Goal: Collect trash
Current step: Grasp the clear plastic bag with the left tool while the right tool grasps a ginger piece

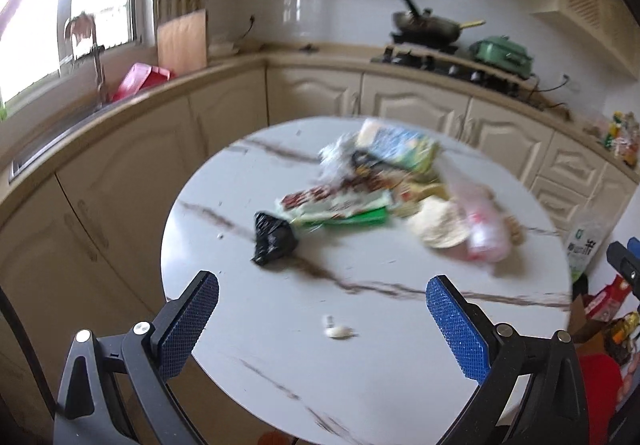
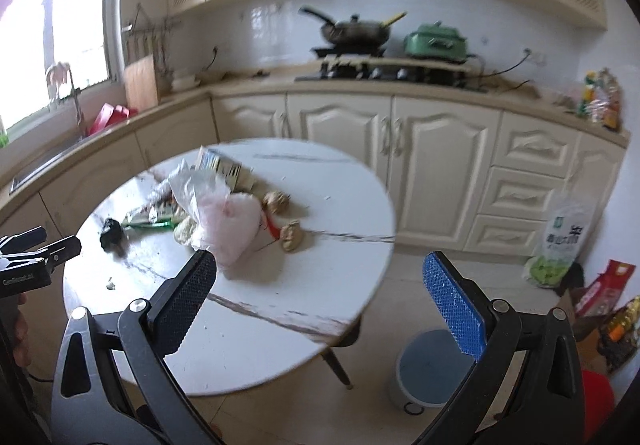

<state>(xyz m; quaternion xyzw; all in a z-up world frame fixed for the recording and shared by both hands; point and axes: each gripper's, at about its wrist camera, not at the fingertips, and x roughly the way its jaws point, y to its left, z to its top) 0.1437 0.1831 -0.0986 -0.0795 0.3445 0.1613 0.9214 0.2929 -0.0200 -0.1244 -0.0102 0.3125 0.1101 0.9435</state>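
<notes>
We hold the left gripper (image 1: 322, 321) spread wide and empty above the near part of the round table (image 1: 248, 325); our right gripper (image 2: 320, 295) is equally wide and empty, over the table's right edge; the trash pile (image 1: 372, 189) lies toward the table's far side, a black bag (image 1: 275, 239) at its left; a bin (image 2: 430, 369) stands on the floor beside the table.

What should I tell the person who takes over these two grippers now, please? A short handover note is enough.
Left gripper: open, empty, above the near part of the round table.
Right gripper: open, empty, over the table's right edge.
Trash: pile of wrappers, pink plastic bag, black bag, small scrap, all on the table.
Bin: on the floor, right of the table.
Done: nothing visibly collected.
Left: everything.
</notes>
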